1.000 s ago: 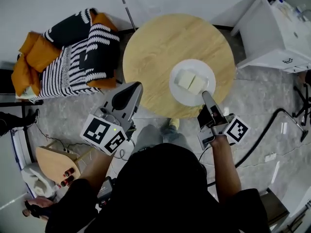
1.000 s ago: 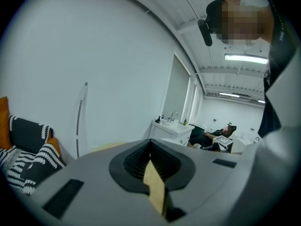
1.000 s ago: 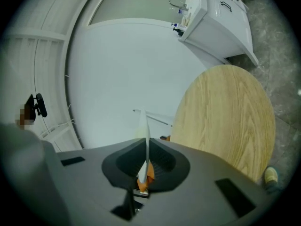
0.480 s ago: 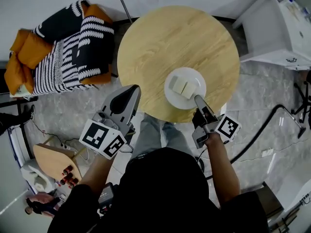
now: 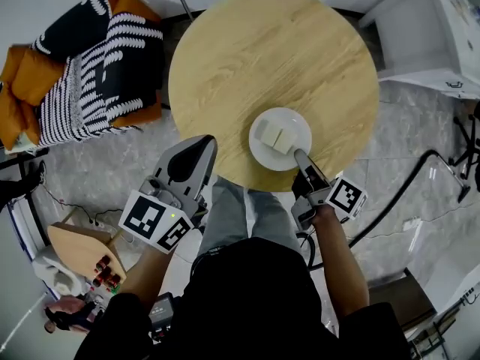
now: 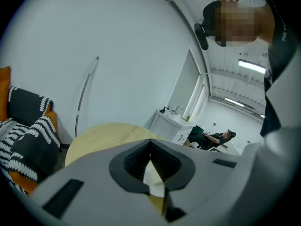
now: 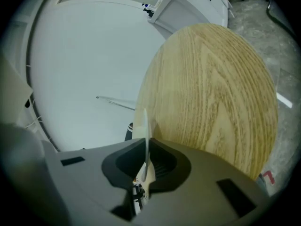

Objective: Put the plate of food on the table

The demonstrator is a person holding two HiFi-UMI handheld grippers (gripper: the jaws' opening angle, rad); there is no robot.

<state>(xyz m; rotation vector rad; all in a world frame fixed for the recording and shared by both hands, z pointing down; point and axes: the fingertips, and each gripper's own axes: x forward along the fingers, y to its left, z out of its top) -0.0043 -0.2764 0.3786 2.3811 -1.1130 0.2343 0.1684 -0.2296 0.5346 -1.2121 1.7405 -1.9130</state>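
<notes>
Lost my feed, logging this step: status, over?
Right gripper shut on round white plate rim. Left gripper shut, empty, short of round wooden table. Plate, two pale food slabs aboard, over table's near edge; touchdown unclear. Nothing in the way.

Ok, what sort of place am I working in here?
Probably a mock living room staged inside a lab or office: a round wooden table, a heap of striped and orange cushions beside it, and, in the left gripper view, ceiling strip lights beyond.

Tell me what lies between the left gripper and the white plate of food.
Head view: only bare round light-wood table between left gripper and round white plate.
</notes>
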